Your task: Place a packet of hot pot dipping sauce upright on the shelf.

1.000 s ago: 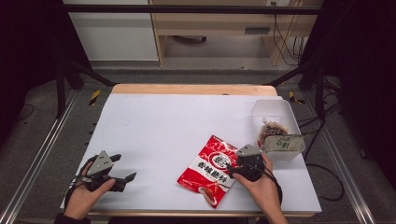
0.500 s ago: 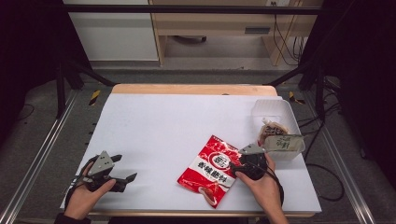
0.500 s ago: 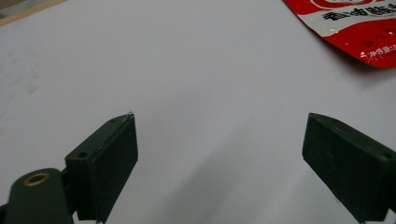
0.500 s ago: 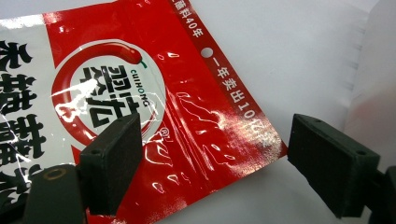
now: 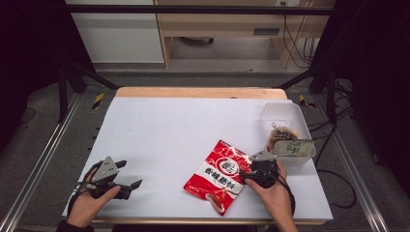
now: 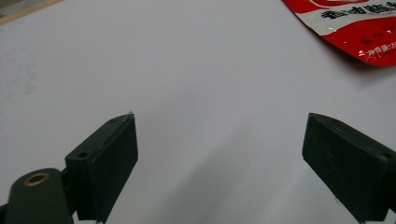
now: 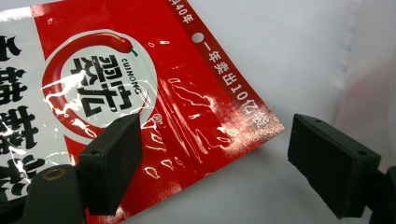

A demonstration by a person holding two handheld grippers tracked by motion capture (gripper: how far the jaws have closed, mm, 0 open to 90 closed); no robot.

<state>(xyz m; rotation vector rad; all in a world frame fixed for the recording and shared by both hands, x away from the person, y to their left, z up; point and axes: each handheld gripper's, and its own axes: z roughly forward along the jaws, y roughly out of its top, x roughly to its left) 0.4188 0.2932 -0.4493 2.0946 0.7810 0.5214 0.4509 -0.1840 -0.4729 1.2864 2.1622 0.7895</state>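
A white-topped table (image 5: 183, 130) carries a red snack packet (image 5: 220, 175) near its front right and a clear plastic container (image 5: 285, 121) at its right edge.

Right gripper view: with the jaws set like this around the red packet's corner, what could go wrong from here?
1. The right gripper is open, with one jaw over the glossy red foil snack packet and the other over the bare white table; closing may catch only the thin edge and slip.
2. The clear plastic container sits close beside that hand, so a lift could bump it.
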